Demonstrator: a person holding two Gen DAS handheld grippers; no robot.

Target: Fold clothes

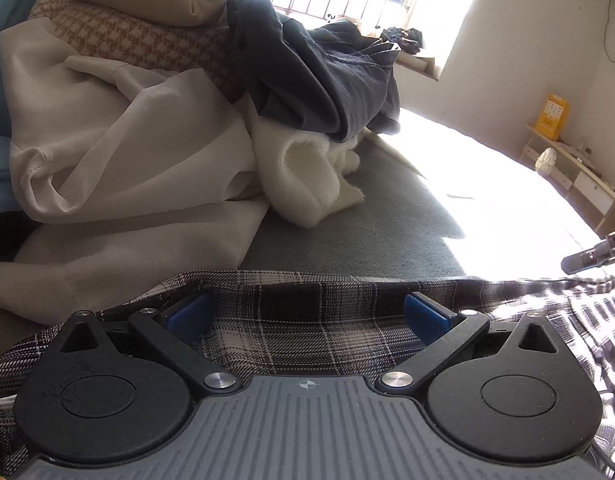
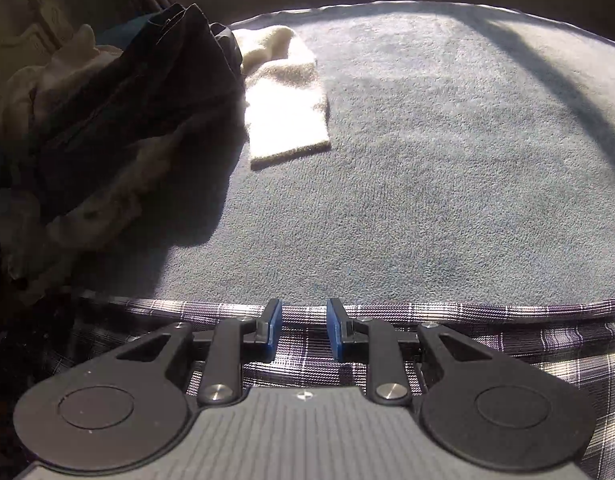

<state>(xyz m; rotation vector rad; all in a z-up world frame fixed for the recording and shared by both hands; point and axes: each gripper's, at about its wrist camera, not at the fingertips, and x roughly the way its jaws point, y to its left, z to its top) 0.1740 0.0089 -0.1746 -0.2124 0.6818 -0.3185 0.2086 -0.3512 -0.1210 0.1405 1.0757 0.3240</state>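
A black-and-white plaid shirt point(image 1: 307, 332) lies flat on the grey bed cover right under my left gripper point(image 1: 307, 312). The jaws stand wide open, the blue pads point(image 1: 187, 314) resting over the shirt's far edge with nothing pinched. In the right wrist view the same plaid shirt point(image 2: 507, 344) lies under my right gripper point(image 2: 304, 330). Its blue pads point(image 2: 274, 330) are a narrow gap apart above the shirt's hem, and the plaid fabric shows between them unclamped.
A heap of unfolded clothes sits to the left: a cream garment point(image 1: 119, 152), a dark blue-grey one point(image 1: 319, 80), a fuzzy white one point(image 1: 303, 176), a houndstooth piece point(image 1: 119, 36). The grey bed cover point(image 2: 447, 160) stretches ahead. A low shelf point(image 1: 579, 176) stands by the far wall.
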